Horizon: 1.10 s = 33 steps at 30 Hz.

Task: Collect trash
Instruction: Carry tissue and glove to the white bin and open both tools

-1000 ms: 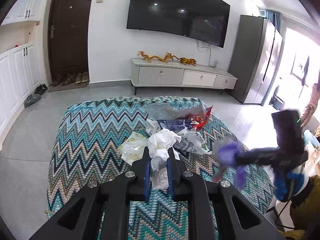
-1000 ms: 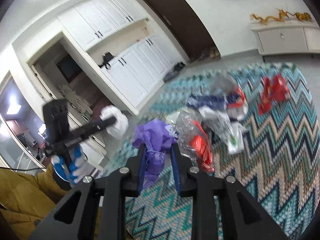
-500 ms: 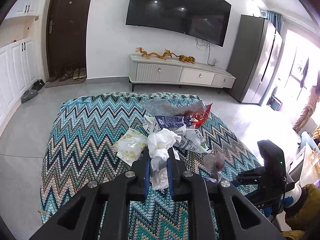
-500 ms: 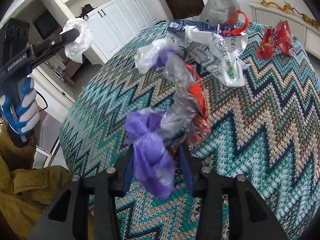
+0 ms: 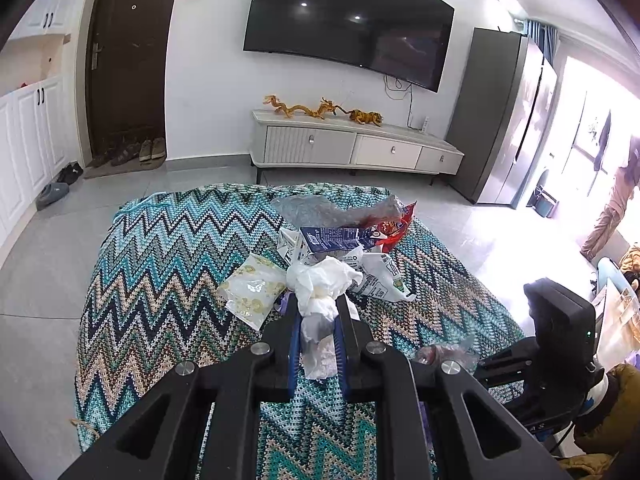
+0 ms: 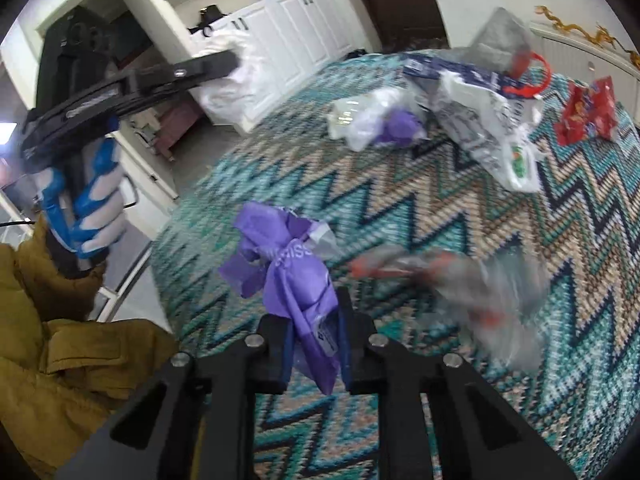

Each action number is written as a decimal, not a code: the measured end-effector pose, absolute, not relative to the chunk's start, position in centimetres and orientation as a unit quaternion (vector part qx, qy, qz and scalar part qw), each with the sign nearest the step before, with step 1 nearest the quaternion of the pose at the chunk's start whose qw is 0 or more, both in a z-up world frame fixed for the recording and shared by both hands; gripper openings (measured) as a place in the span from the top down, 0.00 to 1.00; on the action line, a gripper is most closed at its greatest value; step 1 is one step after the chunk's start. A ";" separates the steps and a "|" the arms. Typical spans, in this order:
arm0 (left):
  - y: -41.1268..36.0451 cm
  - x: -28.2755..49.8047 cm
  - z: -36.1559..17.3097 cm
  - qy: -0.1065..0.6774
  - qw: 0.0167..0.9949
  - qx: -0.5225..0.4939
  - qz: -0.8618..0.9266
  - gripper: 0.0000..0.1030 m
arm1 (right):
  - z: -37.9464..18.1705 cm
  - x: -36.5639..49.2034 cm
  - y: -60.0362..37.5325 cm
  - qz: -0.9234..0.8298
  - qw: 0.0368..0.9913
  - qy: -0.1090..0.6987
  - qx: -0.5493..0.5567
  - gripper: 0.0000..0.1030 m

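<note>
Left tongs [image 5: 318, 314] angled down over the zigzag-cloth tabletop [image 5: 160, 280], clamped on crumpled white tissue [image 5: 320, 284]. Right tongs [image 6: 314, 320], tilted down at the near edge, just narrowed onto a purple wrapper [image 6: 292, 272].

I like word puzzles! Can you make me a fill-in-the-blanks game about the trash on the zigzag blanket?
1. The left gripper pinches a crumpled ____ tissue wad.
2. The right gripper pinches a crinkled plastic wrapper coloured ____.
3. The small foil snack packet lying alone on the zigzag knitted blanket is ____.
4. The golden dragon figurines stand on the low white ____ under the television.

Missing words: white; purple; red; cabinet
</note>
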State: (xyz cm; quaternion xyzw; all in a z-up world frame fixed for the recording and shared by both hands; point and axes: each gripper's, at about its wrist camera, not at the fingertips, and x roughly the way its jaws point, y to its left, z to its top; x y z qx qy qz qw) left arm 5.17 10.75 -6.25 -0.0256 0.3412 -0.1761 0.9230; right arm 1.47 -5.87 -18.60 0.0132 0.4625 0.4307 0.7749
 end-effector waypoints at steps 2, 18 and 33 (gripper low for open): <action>10.7 5.0 -6.1 0.339 0.924 -0.025 -0.176 0.86 | -18.4 1.1 -5.4 0.436 0.774 0.460 0.012 0.84; -1.5 6.6 -4.6 0.351 0.888 0.052 -0.291 0.86 | -12.9 -0.5 -21.1 0.301 0.879 0.351 0.115 0.84; -32.1 10.8 -9.3 0.433 0.769 0.178 -0.435 0.86 | -22.3 -3.7 -48.6 -0.039 0.875 0.412 0.250 0.84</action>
